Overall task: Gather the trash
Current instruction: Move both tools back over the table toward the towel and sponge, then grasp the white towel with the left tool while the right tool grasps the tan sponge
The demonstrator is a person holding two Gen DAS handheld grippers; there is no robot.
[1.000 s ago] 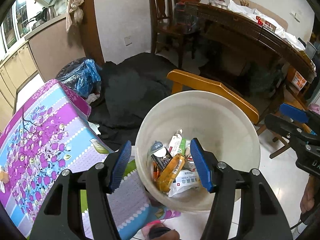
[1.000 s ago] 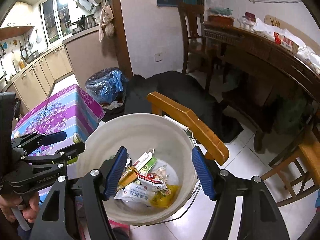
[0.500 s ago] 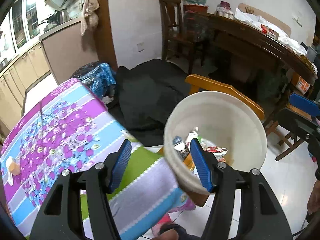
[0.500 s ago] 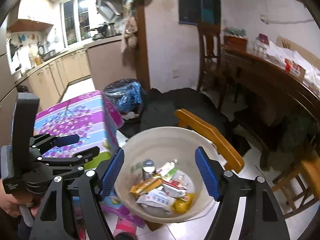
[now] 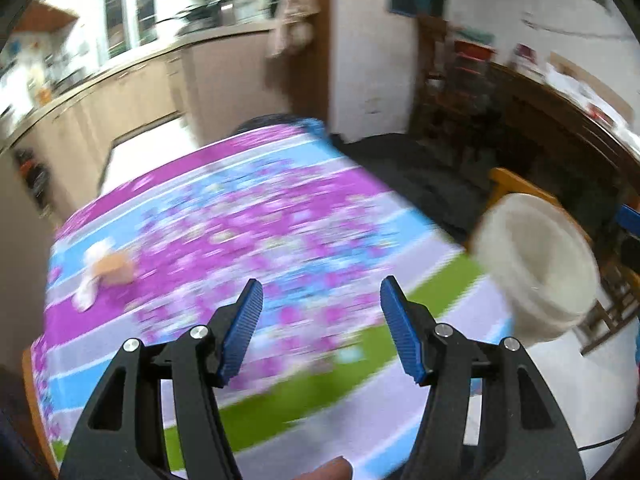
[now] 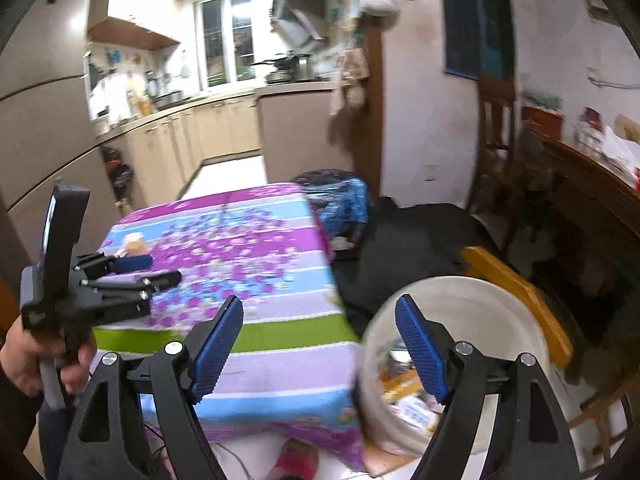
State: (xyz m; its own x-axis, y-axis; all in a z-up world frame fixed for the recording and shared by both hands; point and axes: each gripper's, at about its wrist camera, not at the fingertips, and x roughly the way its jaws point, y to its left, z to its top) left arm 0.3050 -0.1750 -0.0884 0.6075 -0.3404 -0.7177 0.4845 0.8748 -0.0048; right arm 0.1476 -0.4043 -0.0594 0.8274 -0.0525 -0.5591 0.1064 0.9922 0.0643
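Observation:
A white bucket (image 6: 480,308) stands beside the table's right corner, holding several wrappers and packets (image 6: 408,404). My right gripper (image 6: 320,340) hovers over that corner; its jaws are opening and nothing is between them. On the floral tablecloth (image 6: 248,240) at the far left lies a small orange-and-white scrap (image 6: 134,242). My left gripper (image 6: 160,269), held by a hand (image 6: 24,364), points toward it from just short of it. In the blurred left wrist view the left gripper (image 5: 322,320) is open and empty above the cloth (image 5: 280,216), the scrap (image 5: 106,268) is far left, and the bucket (image 5: 532,256) is at the right.
A blue rubbish bag (image 6: 344,204) and a dark cloth (image 6: 420,232) lie on the floor behind the table. A yellow wooden chair back (image 6: 516,292) touches the bucket's far side. A dark sideboard (image 6: 592,184) lines the right wall; kitchen cabinets (image 6: 192,136) stand at the back left.
Both views have swung left, from above the bucket to over the table; the bucket now sits at the right. The right jaws have spread wider. The left jaws keep the same gap.

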